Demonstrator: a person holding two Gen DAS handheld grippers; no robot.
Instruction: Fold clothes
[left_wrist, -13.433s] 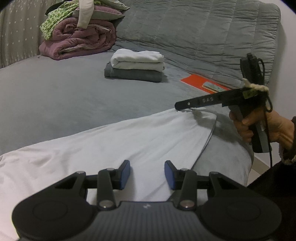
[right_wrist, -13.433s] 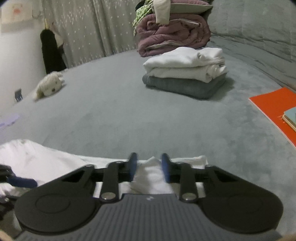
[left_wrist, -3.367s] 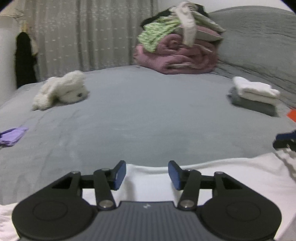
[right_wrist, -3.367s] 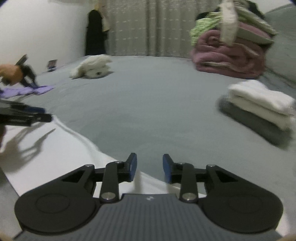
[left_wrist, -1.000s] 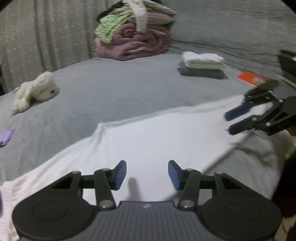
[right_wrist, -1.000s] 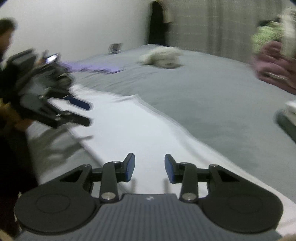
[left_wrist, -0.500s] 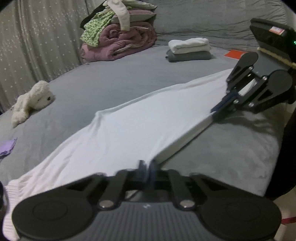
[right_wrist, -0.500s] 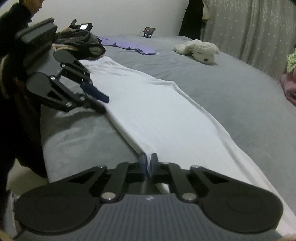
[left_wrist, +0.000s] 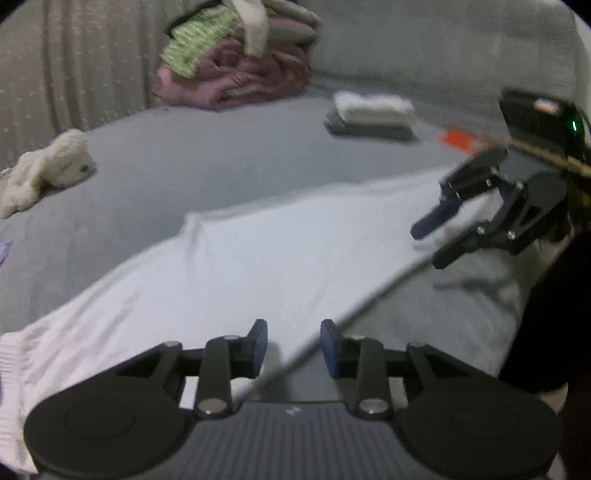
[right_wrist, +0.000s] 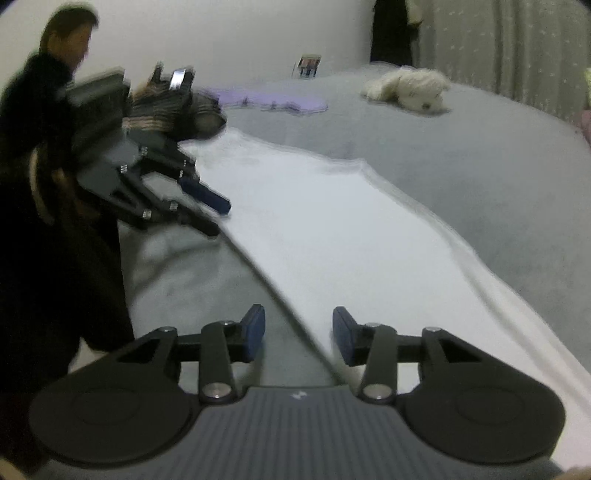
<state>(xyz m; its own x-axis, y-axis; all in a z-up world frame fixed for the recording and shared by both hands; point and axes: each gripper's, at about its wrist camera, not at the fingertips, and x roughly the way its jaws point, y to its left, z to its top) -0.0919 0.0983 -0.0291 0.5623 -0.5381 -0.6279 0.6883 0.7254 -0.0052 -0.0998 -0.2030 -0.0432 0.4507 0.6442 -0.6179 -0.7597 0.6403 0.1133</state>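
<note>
Fingers parted on both sides: the left gripper hangs released over the near fold edge of the long white cotton garment, and the right gripper is likewise agape above that same edge at the opposite end. The garment lies flat as a narrow band on the grey bed, its long axis running from one gripper to the other, each straddling the folded edge and equally near it.
</note>
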